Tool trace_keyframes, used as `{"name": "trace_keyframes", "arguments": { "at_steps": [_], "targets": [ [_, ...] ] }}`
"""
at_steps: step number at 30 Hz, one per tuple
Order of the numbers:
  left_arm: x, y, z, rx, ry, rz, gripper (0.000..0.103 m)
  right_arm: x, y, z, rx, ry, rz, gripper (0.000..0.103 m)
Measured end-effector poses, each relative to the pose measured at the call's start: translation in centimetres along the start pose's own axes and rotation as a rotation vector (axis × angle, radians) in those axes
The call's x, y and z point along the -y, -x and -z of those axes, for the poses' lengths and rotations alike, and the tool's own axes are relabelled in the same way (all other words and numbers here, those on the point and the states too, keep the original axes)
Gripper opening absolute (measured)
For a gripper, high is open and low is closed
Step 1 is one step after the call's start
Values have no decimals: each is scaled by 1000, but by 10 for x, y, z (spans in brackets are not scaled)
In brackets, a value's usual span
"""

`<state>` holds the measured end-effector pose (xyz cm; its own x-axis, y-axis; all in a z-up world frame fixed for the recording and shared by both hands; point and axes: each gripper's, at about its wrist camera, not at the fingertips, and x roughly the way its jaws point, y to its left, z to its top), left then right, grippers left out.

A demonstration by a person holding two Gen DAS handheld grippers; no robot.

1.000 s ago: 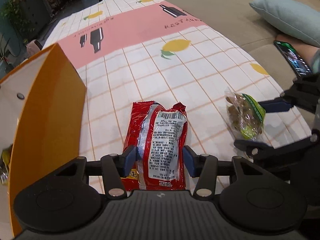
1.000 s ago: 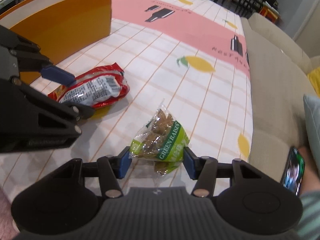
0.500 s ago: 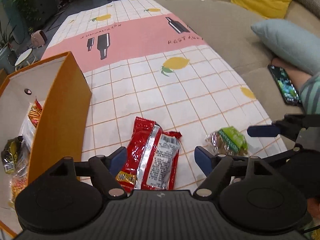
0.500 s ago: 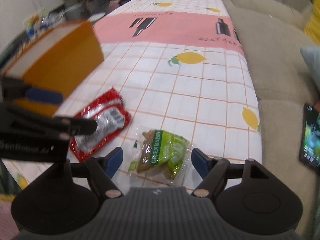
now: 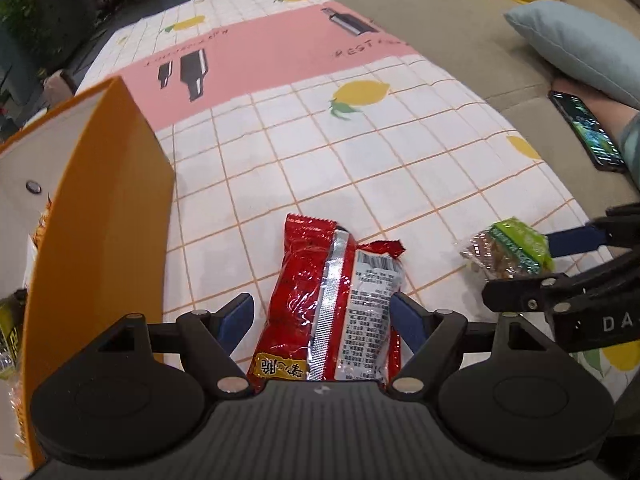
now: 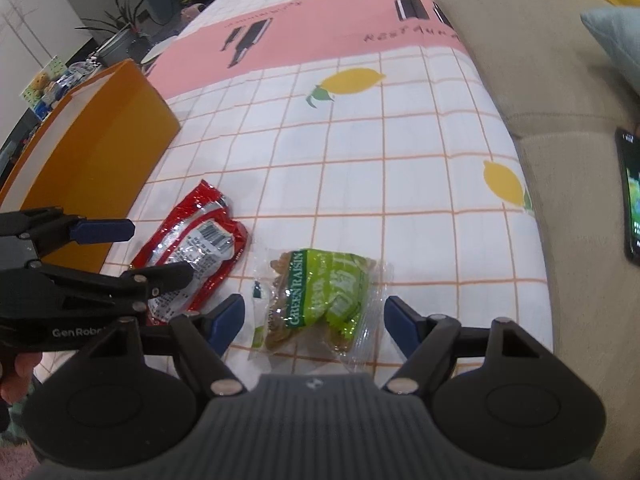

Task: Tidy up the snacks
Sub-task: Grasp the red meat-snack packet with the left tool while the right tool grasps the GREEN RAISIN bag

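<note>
Both grippers open over loose snack packets

Our left gripper (image 5: 323, 316) stood spread astride the red foil snack packet (image 5: 334, 304), beside the orange open-topped box (image 5: 100, 216); our right gripper (image 6: 314, 318) gaped around the clear green-labelled raisin bag (image 6: 320, 300), both packets flat on the checked lemon-print tablecloth (image 6: 400, 152). We judged slick, crinkly film might slip or buckle under a shallow pinch.

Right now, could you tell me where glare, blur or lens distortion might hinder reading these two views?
Left wrist view: glare streaks the red packet, though its barcode shows; fisheye bends the orange box wall. Right wrist view: the raisin bag label reads clearly, its clear edges shine, and the tablecloth grid curves towards the rim.
</note>
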<state>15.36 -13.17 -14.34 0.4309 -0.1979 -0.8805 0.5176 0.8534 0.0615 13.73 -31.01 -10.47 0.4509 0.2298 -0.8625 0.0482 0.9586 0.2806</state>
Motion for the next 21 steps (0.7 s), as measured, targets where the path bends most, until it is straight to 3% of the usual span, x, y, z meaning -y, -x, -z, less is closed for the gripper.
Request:
{"name": "trace_keyframes", "arguments": {
  "at_steps": [12,17,21],
  "targets": [
    [-1,-18,3,-43,21,23,95,-7,-10,0,-12,52,31,70],
    [-5,-23,6,-43,51,53,96,-13,-9,2,-9,87,45,63],
    [-3,-22,6,-34,46,60,88,-18,-9,2,-6,122,65,55]
  ]
}}
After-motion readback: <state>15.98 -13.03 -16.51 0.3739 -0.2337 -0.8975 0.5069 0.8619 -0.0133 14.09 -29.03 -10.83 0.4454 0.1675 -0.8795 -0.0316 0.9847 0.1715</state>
